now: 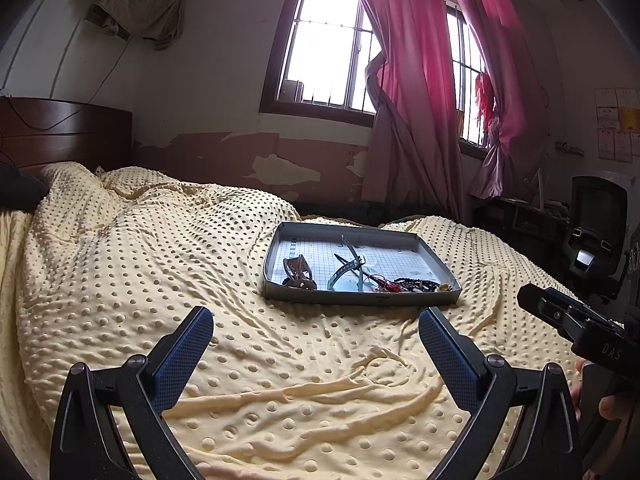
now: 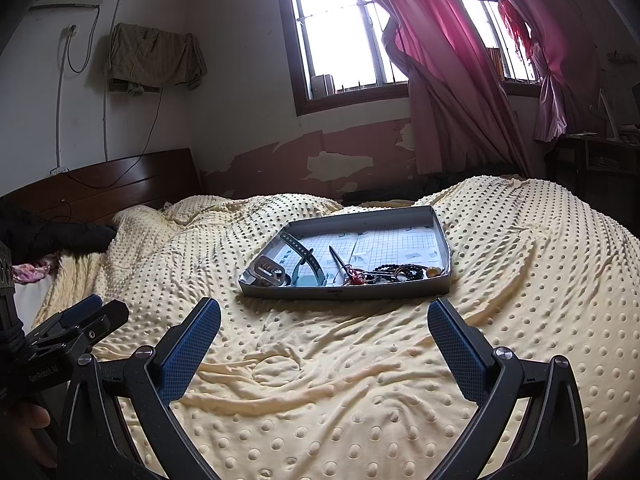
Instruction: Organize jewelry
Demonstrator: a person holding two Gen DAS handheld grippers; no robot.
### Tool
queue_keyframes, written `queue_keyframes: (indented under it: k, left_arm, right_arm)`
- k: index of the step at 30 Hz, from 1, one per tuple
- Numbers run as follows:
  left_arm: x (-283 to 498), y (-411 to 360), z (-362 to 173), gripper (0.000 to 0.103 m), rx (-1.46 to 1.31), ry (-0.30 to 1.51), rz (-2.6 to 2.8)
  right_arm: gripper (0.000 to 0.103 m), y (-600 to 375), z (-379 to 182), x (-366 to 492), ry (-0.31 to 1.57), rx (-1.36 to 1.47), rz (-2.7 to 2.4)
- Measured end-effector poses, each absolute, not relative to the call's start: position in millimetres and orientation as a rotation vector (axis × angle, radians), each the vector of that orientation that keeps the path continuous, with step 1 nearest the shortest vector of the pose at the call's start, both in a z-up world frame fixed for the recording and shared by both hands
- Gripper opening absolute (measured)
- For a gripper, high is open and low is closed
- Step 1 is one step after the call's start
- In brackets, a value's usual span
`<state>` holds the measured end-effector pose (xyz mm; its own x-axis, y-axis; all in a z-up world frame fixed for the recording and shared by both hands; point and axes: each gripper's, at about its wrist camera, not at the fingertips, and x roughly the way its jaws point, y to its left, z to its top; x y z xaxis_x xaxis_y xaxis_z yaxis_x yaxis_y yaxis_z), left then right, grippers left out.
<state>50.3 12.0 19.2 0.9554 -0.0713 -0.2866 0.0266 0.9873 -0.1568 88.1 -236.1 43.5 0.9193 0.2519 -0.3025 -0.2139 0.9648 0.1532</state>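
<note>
One shallow grey tray (image 1: 362,299), card or thin board by the look of it, lying on a yellow dotted blanket (image 1: 160,280) over a bed; all the jewelry in view lies inside it, crowded toward the near wall. Contents: a brown strap piece (image 1: 298,270) at the near left corner; a teal watch band (image 1: 347,266) arching up in the middle; a dark pen-like stick (image 2: 338,260) leaning across; a red tangle (image 1: 385,285); a string of dark beads (image 1: 416,283) at the near right, with a small pale piece (image 2: 433,271) beside it. Handling, as a judgement: every piece light; beads and cords limp and apt to snag on each other; the band springy and best pinched at mid-strap; beads best taken where the strands bunch. The tray is likely to slide or tip on the soft bedding. Left gripper (image 1: 316,330) and right gripper (image 2: 324,320): fingers spread wide, grasping nothing, both hovering above the blanket short of the tray. Whether sorting is early or complete, the pile does not settle.
</note>
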Motion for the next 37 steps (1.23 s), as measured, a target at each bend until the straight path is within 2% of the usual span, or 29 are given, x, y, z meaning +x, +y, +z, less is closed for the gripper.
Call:
queue_keyframes:
  k: [37]
  left_arm:
    - [53.0,11.8,15.9,0.103,-0.161,0.339,-0.024]
  right_arm:
    - [0.102,-232.7,41.0,85.5,0.334,0.129,0.235]
